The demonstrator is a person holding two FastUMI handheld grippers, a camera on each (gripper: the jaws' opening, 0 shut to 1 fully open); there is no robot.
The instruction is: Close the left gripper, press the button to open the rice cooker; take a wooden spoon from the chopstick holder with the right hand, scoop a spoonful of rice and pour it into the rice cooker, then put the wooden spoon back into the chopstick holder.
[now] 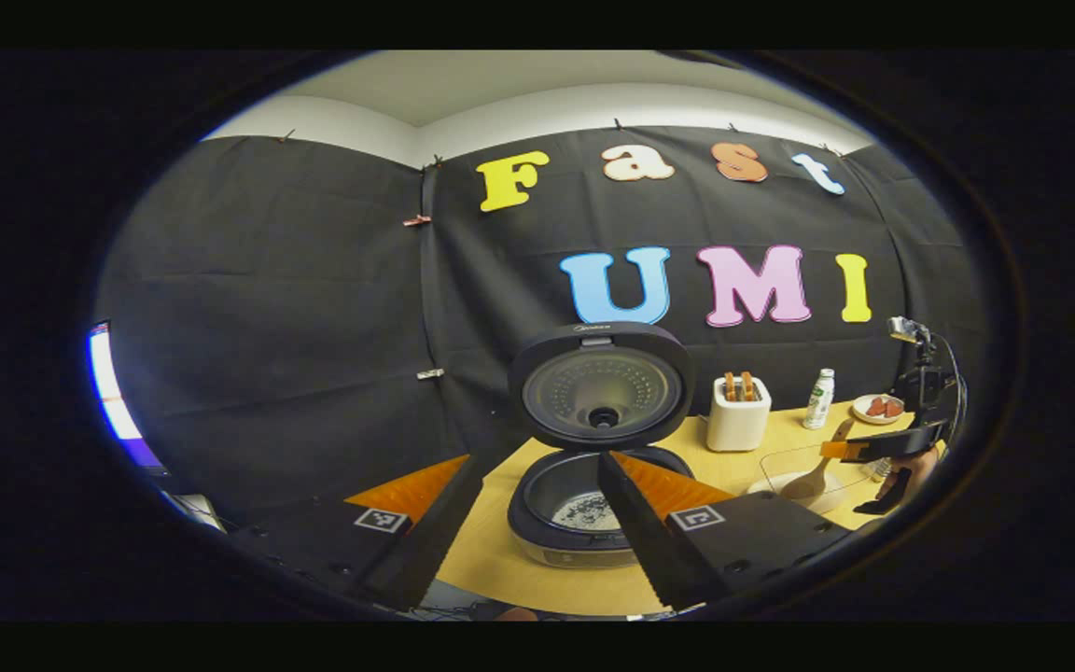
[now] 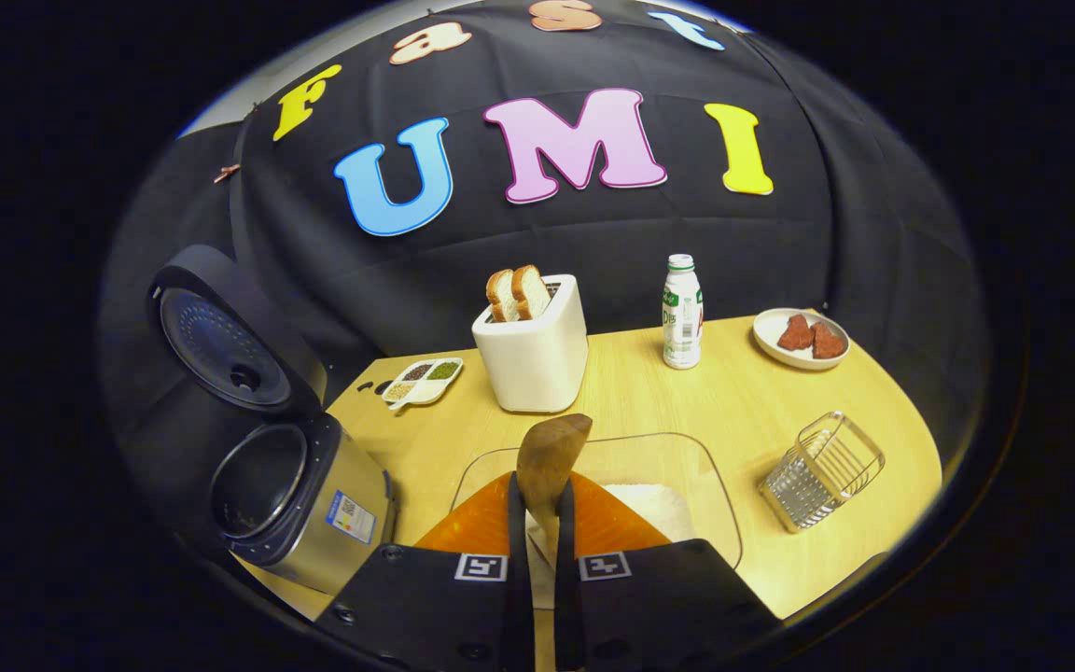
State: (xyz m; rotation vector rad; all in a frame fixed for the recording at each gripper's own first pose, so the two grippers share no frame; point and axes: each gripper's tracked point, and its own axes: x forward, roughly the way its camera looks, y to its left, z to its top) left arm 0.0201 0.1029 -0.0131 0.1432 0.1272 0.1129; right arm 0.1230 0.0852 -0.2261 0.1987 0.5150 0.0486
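The rice cooker [image 1: 584, 523] stands with its lid [image 1: 603, 387] raised upright, and pale specks show in the inner pot. My left gripper [image 1: 539, 462] is open just in front of it, one finger on each side of the pot. My right gripper [image 2: 542, 495] is shut on the handle of the wooden spoon [image 2: 551, 448]. The spoon's bowl points forward over the clear glass container [image 2: 687, 467] of white rice [image 2: 659, 509]. In the left gripper view the spoon [image 1: 813, 478] dips toward that container [image 1: 780, 462] under the right gripper [image 1: 887, 446]. The wire chopstick holder [image 2: 822, 471] lies tilted at the right.
On the wooden table [image 2: 733, 401] behind the container are a white toaster [image 2: 533, 355] with bread slices, a small bottle [image 2: 682, 313], a plate of red pieces [image 2: 799, 338] and a divided dish of grains [image 2: 421, 380]. In this view the open cooker [image 2: 286, 485] is at the left table edge.
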